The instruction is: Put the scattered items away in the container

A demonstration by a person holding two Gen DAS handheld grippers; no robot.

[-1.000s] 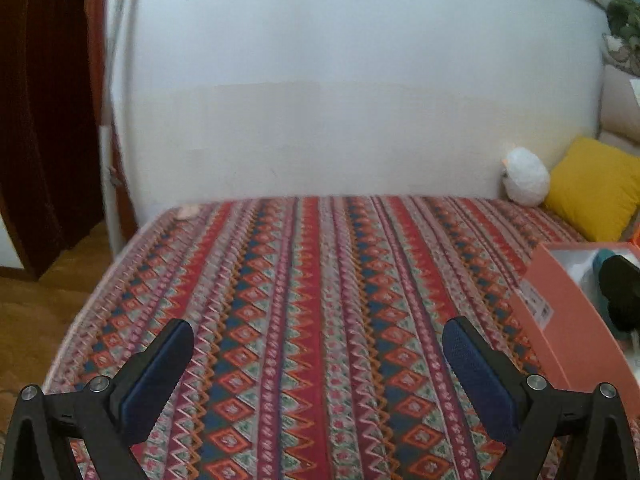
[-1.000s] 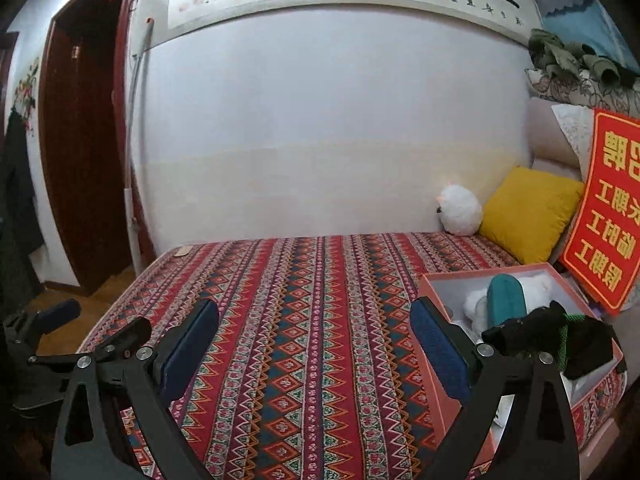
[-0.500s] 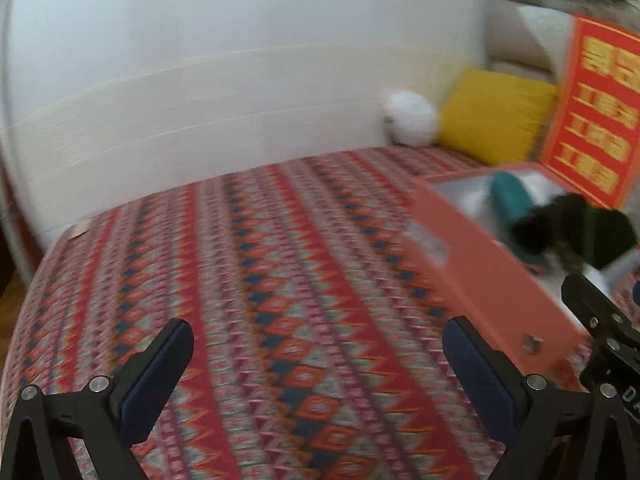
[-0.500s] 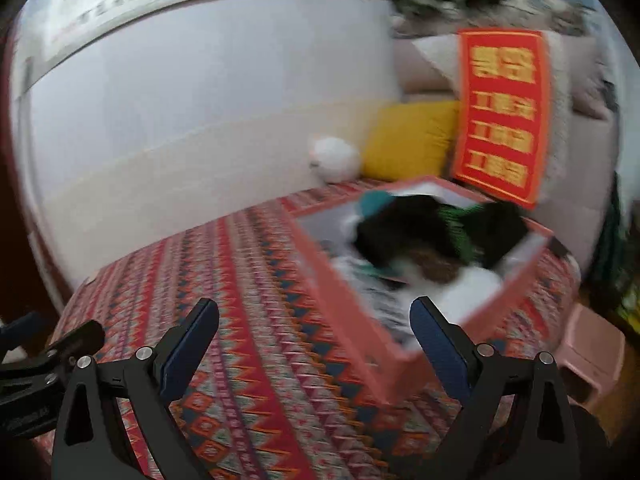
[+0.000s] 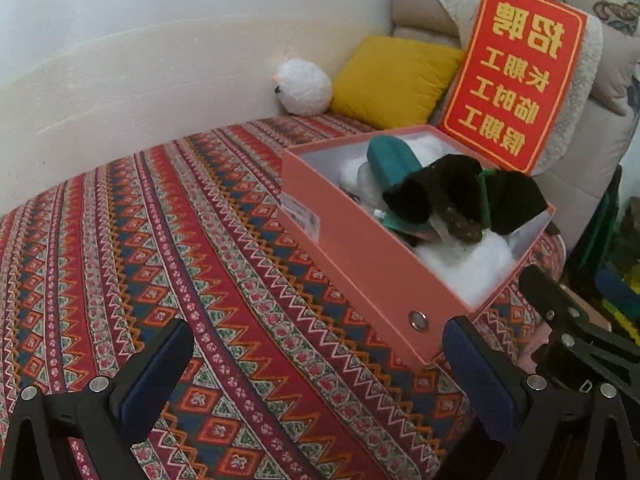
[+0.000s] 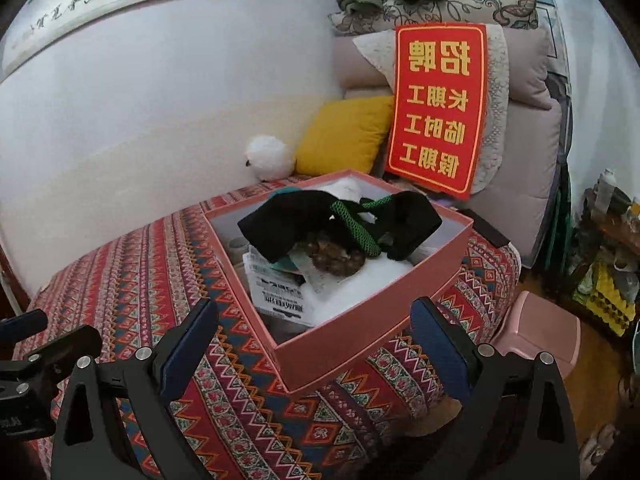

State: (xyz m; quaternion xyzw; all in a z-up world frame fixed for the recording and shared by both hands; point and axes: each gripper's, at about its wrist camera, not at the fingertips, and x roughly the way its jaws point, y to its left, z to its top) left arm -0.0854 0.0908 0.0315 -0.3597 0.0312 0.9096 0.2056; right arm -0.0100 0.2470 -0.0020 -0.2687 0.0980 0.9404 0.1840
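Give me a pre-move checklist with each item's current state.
1. Left gripper open, holding nothing: ok.
2. Right gripper open, holding nothing: ok.
3. Pink box open-topped and reachable on the bed: ok.
4. Items inside the box: black cloth is piled up to about rim height; whether it stays in: cannot tell.
5. Loose items left on the patterned bedspread: none visible in either view: ok.
6. White plush toy by the wall, whether it belongs in the box: cannot tell.

We hold two alike tools: the left tongs and right tongs have black angular frames, silver round screws along the arms, and dark blue ribbed pads lining each finger.
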